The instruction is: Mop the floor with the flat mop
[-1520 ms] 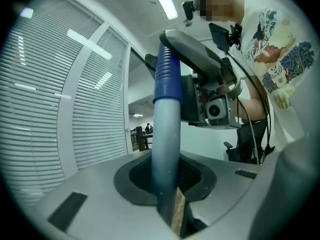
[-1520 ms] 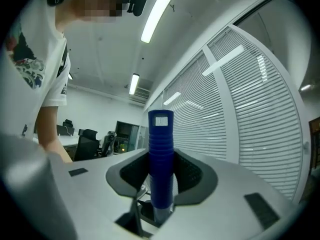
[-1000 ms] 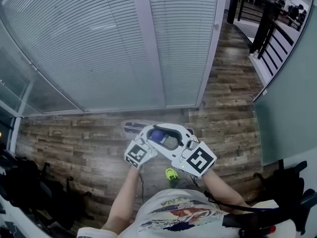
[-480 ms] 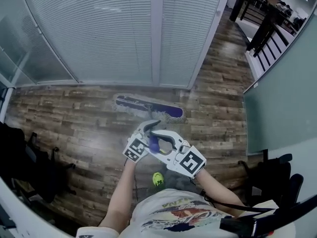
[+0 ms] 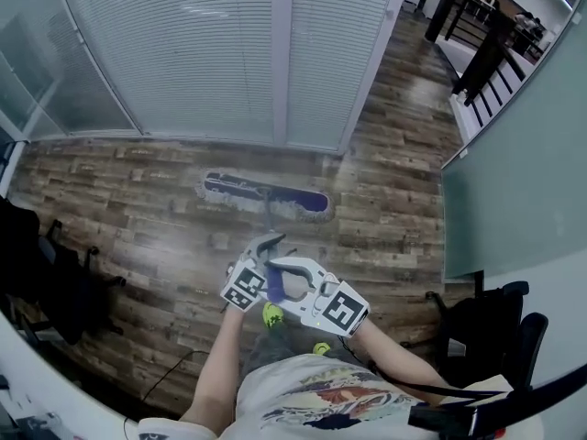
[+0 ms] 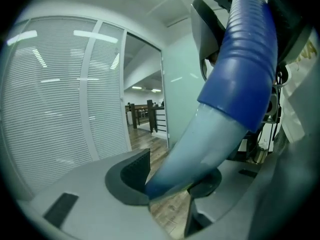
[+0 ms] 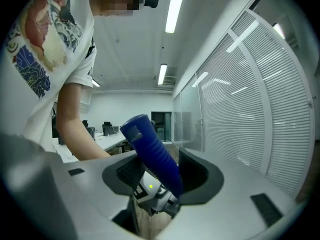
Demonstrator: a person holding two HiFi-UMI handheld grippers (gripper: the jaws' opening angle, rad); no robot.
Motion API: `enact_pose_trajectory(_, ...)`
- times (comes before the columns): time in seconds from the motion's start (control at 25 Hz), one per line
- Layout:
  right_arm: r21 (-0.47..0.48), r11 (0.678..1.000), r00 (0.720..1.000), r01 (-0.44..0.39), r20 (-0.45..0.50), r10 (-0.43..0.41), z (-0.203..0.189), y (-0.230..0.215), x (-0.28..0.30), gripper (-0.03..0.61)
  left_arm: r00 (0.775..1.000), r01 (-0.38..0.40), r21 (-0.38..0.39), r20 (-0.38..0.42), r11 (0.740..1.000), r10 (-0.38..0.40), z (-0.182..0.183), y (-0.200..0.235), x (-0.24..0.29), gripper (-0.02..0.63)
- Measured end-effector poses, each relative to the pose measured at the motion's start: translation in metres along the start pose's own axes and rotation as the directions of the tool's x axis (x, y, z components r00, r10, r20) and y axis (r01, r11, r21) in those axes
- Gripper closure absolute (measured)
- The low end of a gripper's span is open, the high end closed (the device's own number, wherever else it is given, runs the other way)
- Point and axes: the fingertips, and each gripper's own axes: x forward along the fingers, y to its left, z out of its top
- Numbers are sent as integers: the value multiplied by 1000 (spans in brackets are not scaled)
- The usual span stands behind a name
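mop handle [image 6: 240, 69] clamped by left gripper [image 6: 170, 179] and right gripper [image 7: 160, 174], jaws just been opening; grip to be firmed, mop head [image 5: 266, 195] kept flat

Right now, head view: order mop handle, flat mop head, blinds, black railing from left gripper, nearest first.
1. Mop handle: between left gripper's jaws, just opening.
2. Flat mop head: floor ahead.
3. Blinds: beyond it.
4. Black railing: far right.

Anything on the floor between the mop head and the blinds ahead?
No. The head view shows only bare wood floor between the mop head and the blinds.
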Motion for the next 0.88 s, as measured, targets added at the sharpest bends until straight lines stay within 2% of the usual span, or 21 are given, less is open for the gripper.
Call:
enact_pose_trajectory(0.2,36,997,998,-63,-1,63,-16,65,-65,383,998,-59,-18,-27,998,58,-5,-85,-1,469)
enact_pose_trajectory(0.4,8,988,987,-156,-39,156,-28,128,-128,379,993,-107,-49,-44,993,105,-5,-169,-4,468)
enact_pose_trajectory(0.52,43,974,975,-222,0,222,-21,165,-152,368,991,-130,-74,-44,989,127,1,-210,-18,468)
enact_pose_trajectory(0.68,69,964,966,-258,19,257,-20,188,-172,359,990,-128,-74,-61,989,124,4,-240,-24,468)
enact_pose_trajectory(0.88,42,963,964,-265,49,263,-22,181,-175,359,991,-122,-56,-52,991,120,6,-238,-18,468)
